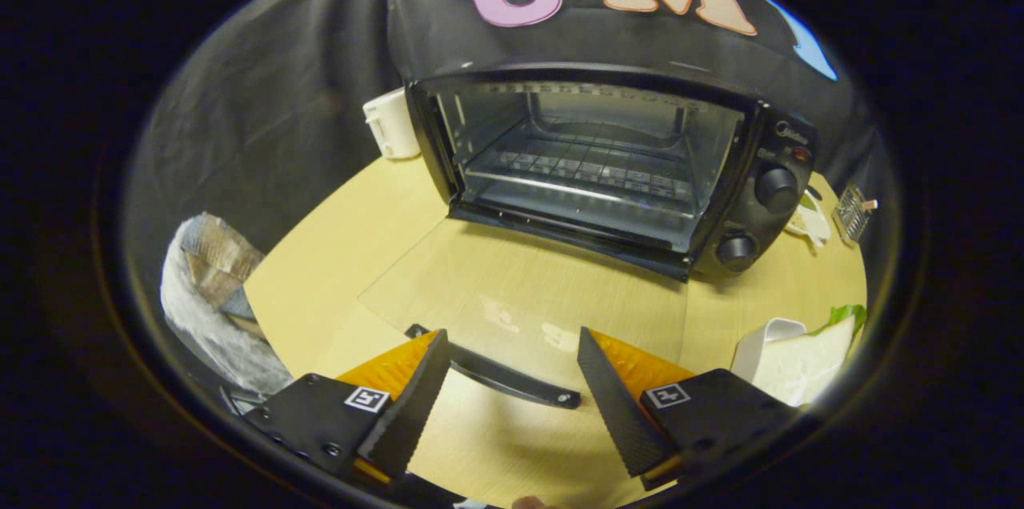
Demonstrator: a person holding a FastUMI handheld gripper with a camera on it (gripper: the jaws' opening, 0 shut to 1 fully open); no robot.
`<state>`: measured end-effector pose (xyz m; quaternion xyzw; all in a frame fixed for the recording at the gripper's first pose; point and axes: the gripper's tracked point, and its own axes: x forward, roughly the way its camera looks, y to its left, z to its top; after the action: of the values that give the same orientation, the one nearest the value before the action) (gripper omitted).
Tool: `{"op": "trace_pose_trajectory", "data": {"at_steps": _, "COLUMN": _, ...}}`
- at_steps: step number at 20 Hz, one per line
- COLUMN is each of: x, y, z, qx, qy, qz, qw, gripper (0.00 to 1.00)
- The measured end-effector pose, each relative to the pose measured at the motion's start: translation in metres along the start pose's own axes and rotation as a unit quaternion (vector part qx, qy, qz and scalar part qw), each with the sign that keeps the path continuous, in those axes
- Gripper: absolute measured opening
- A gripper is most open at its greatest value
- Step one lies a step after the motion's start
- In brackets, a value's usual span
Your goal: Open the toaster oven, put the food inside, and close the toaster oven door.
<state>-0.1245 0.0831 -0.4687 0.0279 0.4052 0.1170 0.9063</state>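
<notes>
Tongs: my tongs (512,393) are spread wide and hold nothing; the door's dark handle (500,373) lies between the fingers, just ahead of them, with neither finger pressing on it.
Oven: the toaster oven (608,165) stands on the worktop (328,269) with its glass door (520,293) dropped flat toward me, so I judge the opening step done.
Food: a slice of bread (804,365) with something green behind it sits in a white dish (760,345) just beside my right finger, near the worktop's edge.
Step in hand: I take it I must go for the food next. I would swing right clear of the handle, come at the slice by its edges, and close gently so the soft crumb does not crush.
Loading: I would carry it over the lowered door and set it on the wire rack (584,173), keeping off the side walls.
Materials: the door is clear glass, showing the pale wood grain beneath; the oven's casing is glossy black with two round knobs (776,189); the rack is thin bright wire; the cavity walls look like dull metal.
</notes>
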Motion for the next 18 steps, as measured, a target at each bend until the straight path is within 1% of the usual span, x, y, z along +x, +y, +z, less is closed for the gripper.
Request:
{"op": "trace_pose_trajectory", "data": {"at_steps": 6, "x": -0.030, "y": -0.054, "z": 0.056, "qx": 0.044, "qy": -0.068, "qz": -0.043, "qw": 0.996, "gripper": 1.00}}
{"op": "trace_pose_trajectory", "data": {"at_steps": 11, "x": -0.068, "y": -0.124, "z": 0.091, "qx": 0.085, "qy": -0.121, "qz": -0.102, "qw": 0.984, "gripper": 1.00}}
{"op": "trace_pose_trajectory", "data": {"at_steps": 14, "x": -0.088, "y": -0.171, "z": 0.093, "qx": 0.106, "qy": -0.137, "qz": -0.144, "qw": 0.974, "gripper": 1.00}}
{"op": "trace_pose_trajectory", "data": {"at_steps": 18, "x": -0.110, "y": -0.225, "z": 0.080, "qx": 0.122, "qy": -0.141, "qz": -0.193, "qw": 0.963, "gripper": 1.00}}
